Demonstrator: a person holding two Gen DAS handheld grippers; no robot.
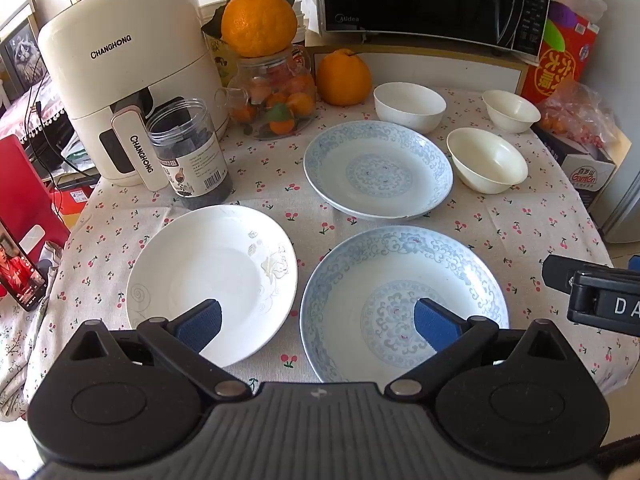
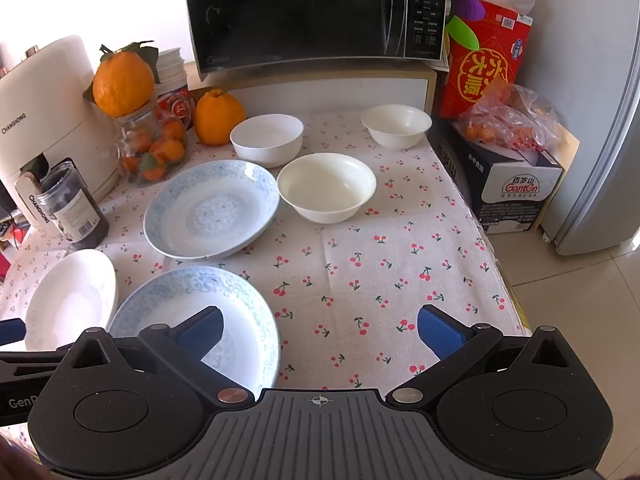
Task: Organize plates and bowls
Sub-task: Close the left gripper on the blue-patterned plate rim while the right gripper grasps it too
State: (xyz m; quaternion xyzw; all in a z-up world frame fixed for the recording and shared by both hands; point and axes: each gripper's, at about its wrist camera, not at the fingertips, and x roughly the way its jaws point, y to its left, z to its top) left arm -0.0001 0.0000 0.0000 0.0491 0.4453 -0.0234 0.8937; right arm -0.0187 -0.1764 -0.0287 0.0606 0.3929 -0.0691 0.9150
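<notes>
cherry-print cloth [image 2: 400, 264] covers a kitchen table crowded at the back, and on it sit three plates and three bowls, none stacked yet. the near blue plate [image 1: 404, 304] lies directly ahead of and below the left gripper [image 1: 318, 322], whose jaws stand released and wide with nothing between them; its right-hand pad hangs over that plate's centre, its left-hand pad over the white plate [image 1: 212, 276] just beside it. the right gripper [image 2: 320, 332] is likewise released and empty, hovering over bare cloth with the near blue plate [image 2: 192, 320] off to its left. the far blue plate [image 1: 378, 170] sits further ahead of both, and beyond it the three white bowls [image 2: 326, 186] cluster nearer the right gripper's side. plates being round, no long axis matters; the rim is the grasp line. judging by this, the left gripper is nearer the plates, the right nearer the bowls. outward stand an air fryer [image 1: 124, 72], a jar [image 1: 188, 148], oranges [image 1: 258, 20] and a microwave [image 2: 316, 12].
</notes>
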